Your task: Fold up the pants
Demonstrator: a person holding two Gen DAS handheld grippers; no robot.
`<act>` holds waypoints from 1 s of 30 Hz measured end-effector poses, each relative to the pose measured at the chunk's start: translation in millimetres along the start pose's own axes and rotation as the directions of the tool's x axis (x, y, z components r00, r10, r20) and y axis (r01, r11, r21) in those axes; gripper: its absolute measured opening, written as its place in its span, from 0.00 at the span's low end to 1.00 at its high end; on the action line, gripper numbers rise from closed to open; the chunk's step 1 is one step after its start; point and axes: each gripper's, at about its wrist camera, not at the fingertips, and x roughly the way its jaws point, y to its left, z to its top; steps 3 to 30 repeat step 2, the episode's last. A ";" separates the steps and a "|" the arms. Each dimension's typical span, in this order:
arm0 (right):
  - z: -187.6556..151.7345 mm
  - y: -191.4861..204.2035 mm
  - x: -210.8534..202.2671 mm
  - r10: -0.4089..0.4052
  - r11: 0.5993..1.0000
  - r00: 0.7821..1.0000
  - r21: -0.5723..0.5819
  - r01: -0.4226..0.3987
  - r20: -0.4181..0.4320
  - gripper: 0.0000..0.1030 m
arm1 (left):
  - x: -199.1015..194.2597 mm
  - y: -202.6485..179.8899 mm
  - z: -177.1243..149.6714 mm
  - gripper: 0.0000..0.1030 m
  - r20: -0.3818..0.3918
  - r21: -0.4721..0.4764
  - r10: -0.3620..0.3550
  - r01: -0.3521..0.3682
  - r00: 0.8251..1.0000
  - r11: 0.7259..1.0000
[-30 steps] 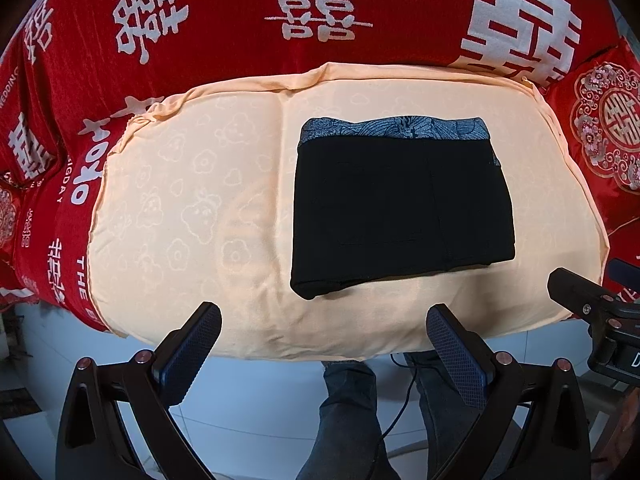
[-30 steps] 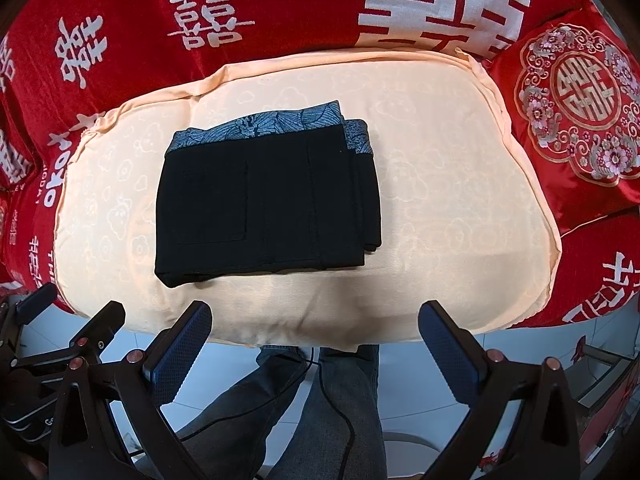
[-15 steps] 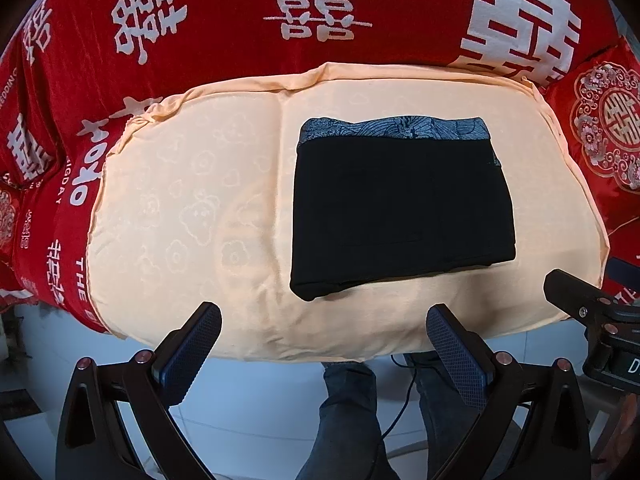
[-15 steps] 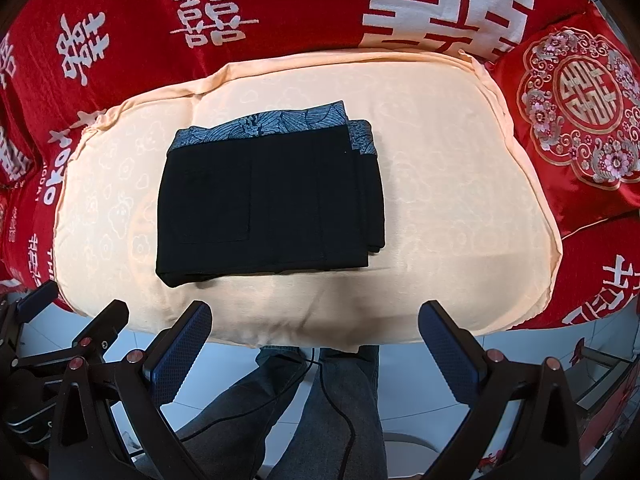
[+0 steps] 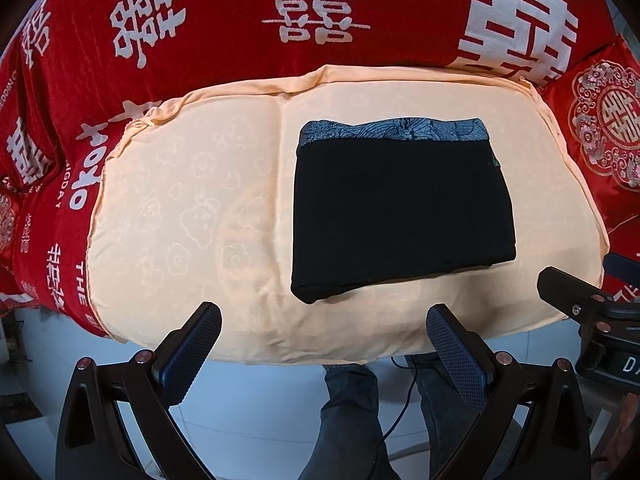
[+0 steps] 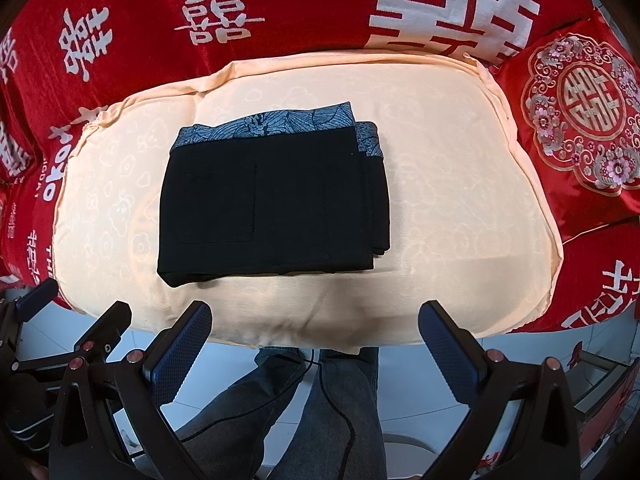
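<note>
The black pants [image 5: 400,208] lie folded into a compact rectangle on the peach cushion [image 5: 192,208], with a grey-blue patterned waistband along the far edge. They also show in the right wrist view [image 6: 272,200], with stacked layers at their right side. My left gripper [image 5: 324,344] is open and empty, held back over the cushion's near edge. My right gripper [image 6: 316,344] is open and empty, also back from the pants above the near edge. The right gripper's body [image 5: 588,316] shows at the left view's right edge.
The cushion [image 6: 460,208] rests on a red cover with white characters [image 5: 316,12]. A red embroidered pillow [image 6: 580,120] lies at the right. The person's jeans-clad legs [image 6: 320,412] and a black cable are below, over a white tiled floor.
</note>
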 end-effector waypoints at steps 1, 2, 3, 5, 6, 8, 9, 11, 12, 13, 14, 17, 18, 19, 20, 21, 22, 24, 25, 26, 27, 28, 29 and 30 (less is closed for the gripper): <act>0.0 0.1 0.0 0.000 1.000 1.000 0.000 0.000 0.000 1.00 | -0.1 -0.5 0.3 1.00 0.001 0.003 0.000 0.000 1.000 1.000; 0.1 0.3 0.1 0.000 1.000 1.000 0.000 0.000 0.001 1.00 | -0.2 -0.7 0.5 1.00 0.002 0.004 0.002 -0.002 1.000 1.000; 0.1 0.3 0.1 0.000 1.000 1.000 0.000 0.000 0.001 1.00 | -0.2 -0.7 0.5 1.00 0.002 0.004 0.002 -0.002 1.000 1.000; 0.1 0.3 0.1 0.000 1.000 1.000 0.000 0.000 0.001 1.00 | -0.2 -0.7 0.5 1.00 0.002 0.004 0.002 -0.002 1.000 1.000; 0.1 0.3 0.1 0.000 1.000 1.000 0.000 0.000 0.001 1.00 | -0.2 -0.7 0.5 1.00 0.002 0.004 0.002 -0.002 1.000 1.000; 0.1 0.3 0.1 0.000 1.000 1.000 0.000 0.000 0.001 1.00 | -0.2 -0.7 0.5 1.00 0.002 0.004 0.002 -0.002 1.000 1.000; 0.1 0.3 0.1 0.000 1.000 1.000 0.000 0.000 0.001 1.00 | -0.2 -0.7 0.5 1.00 0.002 0.004 0.002 -0.002 1.000 1.000; 0.1 0.3 0.1 0.000 1.000 1.000 0.000 0.000 0.001 1.00 | -0.2 -0.7 0.5 1.00 0.002 0.004 0.002 -0.002 1.000 1.000; 0.1 0.3 0.1 0.000 1.000 1.000 0.000 0.000 0.001 1.00 | -0.2 -0.7 0.5 1.00 0.002 0.004 0.002 -0.002 1.000 1.000; 0.1 0.3 0.1 0.000 1.000 1.000 0.000 0.000 0.001 1.00 | -0.2 -0.7 0.5 1.00 0.002 0.004 0.002 -0.002 1.000 1.000; 0.1 0.3 0.1 0.000 1.000 1.000 0.000 0.000 0.001 1.00 | -0.2 -0.7 0.5 1.00 0.002 0.004 0.002 -0.002 1.000 1.000; 0.1 0.3 0.1 0.000 1.000 1.000 0.000 0.000 0.001 1.00 | -0.2 -0.7 0.5 1.00 0.002 0.004 0.002 -0.002 1.000 1.000; 0.1 0.3 0.1 0.000 1.000 1.000 0.000 0.000 0.001 1.00 | -0.2 -0.7 0.5 1.00 0.002 0.004 0.002 -0.002 1.000 1.000; 0.1 0.3 0.1 0.000 1.000 1.000 0.000 0.000 0.001 1.00 | -0.2 -0.7 0.5 1.00 0.002 0.004 0.002 -0.002 1.000 1.000; 0.1 0.3 0.1 0.000 1.000 1.000 0.000 0.000 0.001 1.00 | -0.2 -0.7 0.5 1.00 0.002 0.004 0.002 -0.002 1.000 1.000; 0.1 0.3 0.1 0.000 1.000 1.000 0.000 0.000 0.001 1.00 | -0.2 -0.7 0.5 1.00 0.002 0.004 0.002 -0.002 1.000 1.000; 0.1 0.3 0.1 0.000 1.000 1.000 0.000 0.000 0.001 1.00 | -0.2 -0.7 0.5 1.00 0.002 0.004 0.002 -0.002 1.000 1.000; 0.1 0.3 0.1 0.000 1.000 1.000 0.000 0.000 0.001 1.00 | -0.2 -0.7 0.5 1.00 0.002 0.004 0.002 -0.002 1.000 1.000; 0.1 0.3 0.1 0.000 1.000 1.000 0.000 0.000 0.001 1.00 | -0.2 -0.7 0.5 1.00 0.002 0.004 0.002 -0.002 1.000 1.000; 0.1 0.3 0.1 0.000 1.000 1.000 0.000 0.000 0.001 1.00 | -0.2 -0.7 0.5 1.00 0.002 0.004 0.002 -0.002 1.000 1.000; 0.1 0.3 0.1 0.000 1.000 1.000 0.000 0.000 0.001 1.00 | -0.2 -0.7 0.5 1.00 0.002 0.004 0.002 -0.002 1.000 1.000; 0.1 0.3 0.1 0.000 1.000 1.000 0.000 0.000 0.001 1.00 | -0.2 -0.7 0.5 1.00 0.002 0.004 0.002 -0.002 1.000 1.000; 0.1 0.3 0.1 0.000 1.000 1.000 0.000 0.000 0.001 1.00 | -0.2 -0.7 0.5 1.00 0.002 0.004 0.002 -0.002 1.000 1.000; 0.1 0.3 0.1 0.000 1.000 1.000 0.000 0.000 0.001 1.00 | -0.2 -0.7 0.5 1.00 0.002 0.004 0.002 -0.002 1.000 1.000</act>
